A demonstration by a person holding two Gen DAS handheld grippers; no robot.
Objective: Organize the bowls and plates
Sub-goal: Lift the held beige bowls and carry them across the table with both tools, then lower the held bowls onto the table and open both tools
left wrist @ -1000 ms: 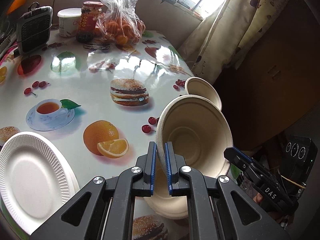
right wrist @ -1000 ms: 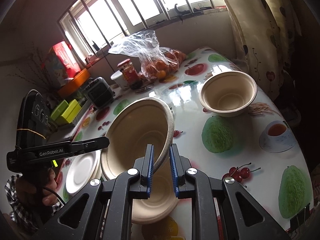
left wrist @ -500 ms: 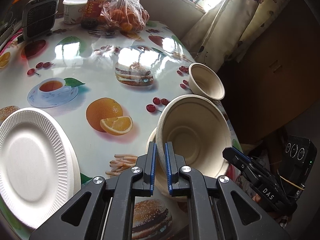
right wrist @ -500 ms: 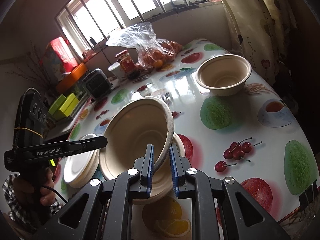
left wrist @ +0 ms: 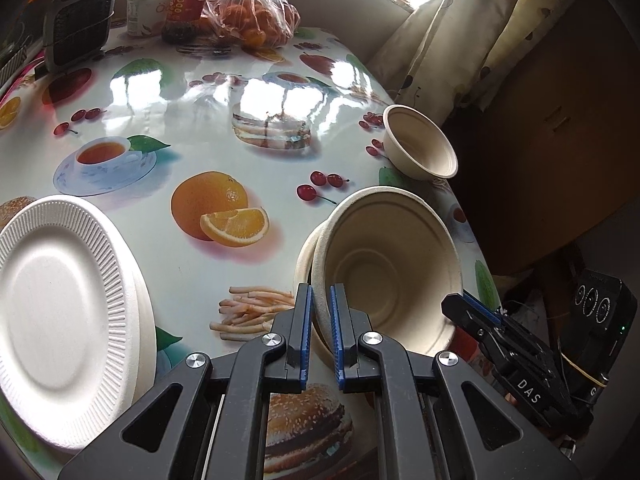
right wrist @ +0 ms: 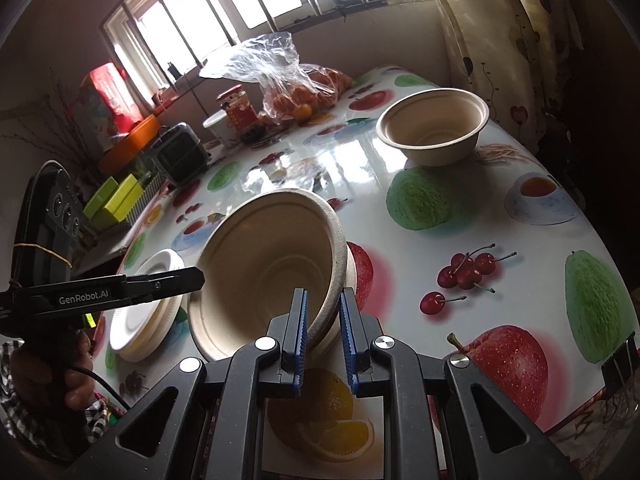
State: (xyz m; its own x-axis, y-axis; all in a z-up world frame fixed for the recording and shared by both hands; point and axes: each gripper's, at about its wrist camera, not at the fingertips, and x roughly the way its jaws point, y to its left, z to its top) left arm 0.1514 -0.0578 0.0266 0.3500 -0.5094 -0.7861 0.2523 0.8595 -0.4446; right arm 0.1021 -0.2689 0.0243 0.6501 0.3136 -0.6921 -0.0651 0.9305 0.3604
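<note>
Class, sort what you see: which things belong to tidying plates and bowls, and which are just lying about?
Job: held bowl; bowl beneath it; far bowl; white plates.
Lying about: bag of oranges; red jar; white tub; black heater.

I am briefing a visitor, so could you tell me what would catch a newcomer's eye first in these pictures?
First, the tan bowl tilted at the table's near edge, nested in a second bowl, its rim between the fingers of both the left gripper and the right gripper. Next, the bright fruit-print tablecloth, with white plates stacked at its left and a lone bowl farther back.
</note>
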